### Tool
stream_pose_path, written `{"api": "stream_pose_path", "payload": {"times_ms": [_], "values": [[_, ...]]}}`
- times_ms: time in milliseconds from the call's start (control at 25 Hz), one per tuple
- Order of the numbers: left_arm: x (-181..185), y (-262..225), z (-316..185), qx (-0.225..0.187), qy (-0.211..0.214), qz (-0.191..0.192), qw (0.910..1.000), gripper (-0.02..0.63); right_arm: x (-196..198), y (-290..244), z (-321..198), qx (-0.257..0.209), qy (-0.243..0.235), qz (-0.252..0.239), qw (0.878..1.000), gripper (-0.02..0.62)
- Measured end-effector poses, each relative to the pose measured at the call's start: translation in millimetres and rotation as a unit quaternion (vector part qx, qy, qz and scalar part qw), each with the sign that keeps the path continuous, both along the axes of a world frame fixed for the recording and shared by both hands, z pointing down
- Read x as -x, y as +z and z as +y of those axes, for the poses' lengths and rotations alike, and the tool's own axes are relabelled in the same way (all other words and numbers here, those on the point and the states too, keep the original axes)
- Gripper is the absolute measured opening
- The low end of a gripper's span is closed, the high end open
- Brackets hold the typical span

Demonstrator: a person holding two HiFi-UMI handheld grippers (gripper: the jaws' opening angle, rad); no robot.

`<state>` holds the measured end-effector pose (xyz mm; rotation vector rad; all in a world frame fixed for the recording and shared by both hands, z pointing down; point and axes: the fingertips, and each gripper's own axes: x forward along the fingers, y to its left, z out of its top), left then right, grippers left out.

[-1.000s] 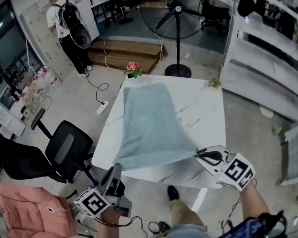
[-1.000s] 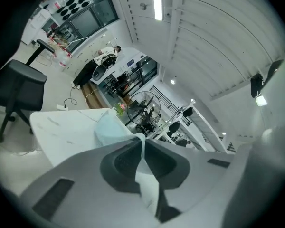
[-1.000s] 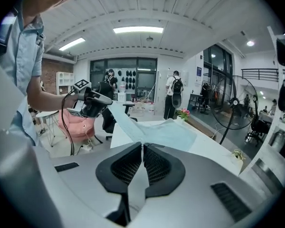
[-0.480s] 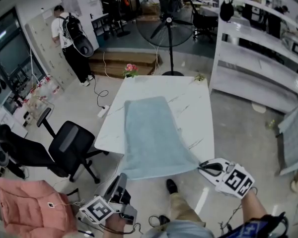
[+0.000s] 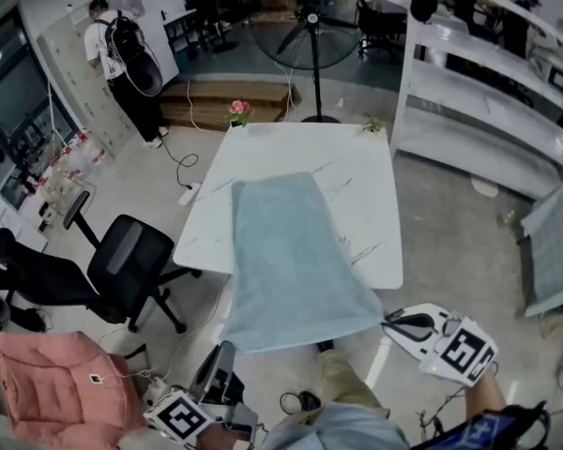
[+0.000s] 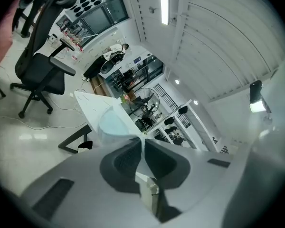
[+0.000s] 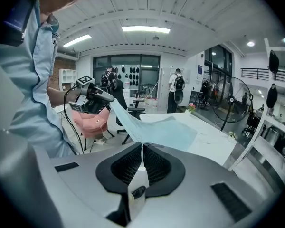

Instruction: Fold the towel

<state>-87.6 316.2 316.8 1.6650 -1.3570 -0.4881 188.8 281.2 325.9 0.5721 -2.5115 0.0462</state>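
Note:
A light blue towel lies lengthwise on the white marble table, and its near end hangs out past the table's front edge. My left gripper is shut on the towel's near left corner. My right gripper is shut on the near right corner. In the left gripper view the gripper pinches a thin edge of the towel, which runs back to the table. In the right gripper view the gripper holds the towel, stretched towards the left gripper.
A black office chair stands left of the table, with a pink cushion on the floor nearer me. A flower pot sits at the table's far left corner. Beyond are a standing fan, white shelving and a person with a backpack.
Both grippers have drawn back towards me with the towel's near corners. The towel slid along the table and its near end now hangs past the front edge.

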Motion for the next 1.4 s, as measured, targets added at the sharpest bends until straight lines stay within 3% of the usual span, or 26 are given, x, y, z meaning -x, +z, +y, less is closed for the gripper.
{"api": "stream_pose_path", "payload": {"times_ms": [440,800,1080,1400], "values": [[8.5,-52.6,-54.8,-0.054,0.014,-0.042,0.9975,0.028,13.5,-49.7,-55.9,-0.027,0.009,-0.027,0.999,0.029],[17.3,-74.9,-144.0,-0.075,0.015,-0.091,0.9929,0.028,24.7,-67.3,-149.3,-0.034,0.022,-0.052,0.998,0.029],[34.1,-69.4,-225.8,-0.068,0.003,-0.106,0.9921,0.028,43.7,-62.7,-236.8,-0.036,0.038,-0.055,0.997,0.029],[47.3,-38.3,-307.7,-0.018,-0.027,-0.103,0.9942,0.028,57.9,-39.8,-327.6,-0.023,0.051,-0.04,0.998,0.029]]}}
